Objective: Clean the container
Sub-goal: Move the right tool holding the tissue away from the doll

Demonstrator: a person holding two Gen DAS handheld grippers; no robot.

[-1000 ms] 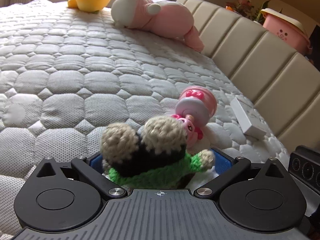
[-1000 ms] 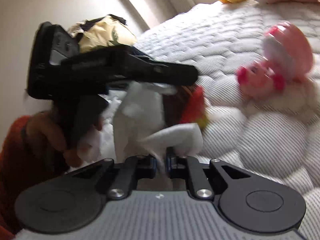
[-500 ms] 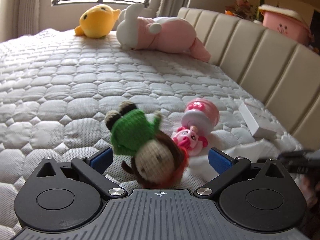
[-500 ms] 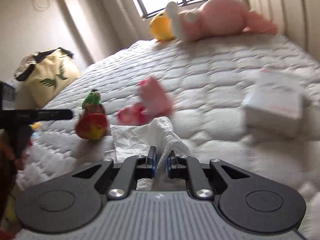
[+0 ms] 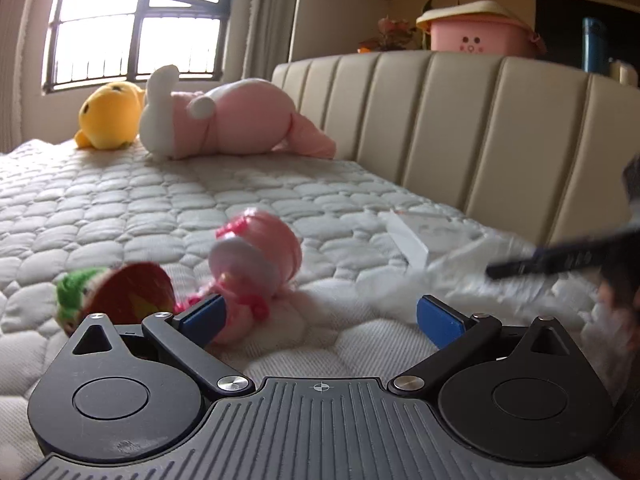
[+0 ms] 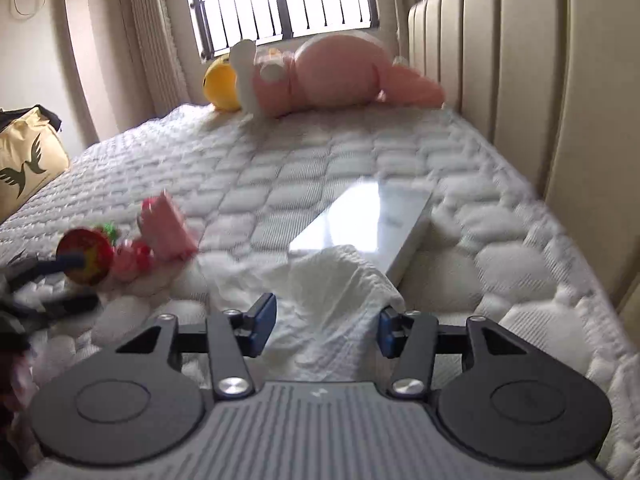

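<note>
This is a bedroom in a home: a bed with a white quilted mattress (image 5: 168,200) fills both views, backed along one side by a cream padded headboard (image 5: 460,128) in upright panels. At the bed's far edge, below a barred window (image 6: 280,4) with pale curtains, lie a yellow plush toy (image 5: 108,120) and a pink-and-white plush rabbit (image 5: 224,124). A pink lidded tub with a smiling face (image 5: 476,36) and a potted plant (image 5: 394,36) stand on the ledge behind the headboard, and a beige bag printed with a bird (image 6: 24,160) sits beside the bed.
</note>
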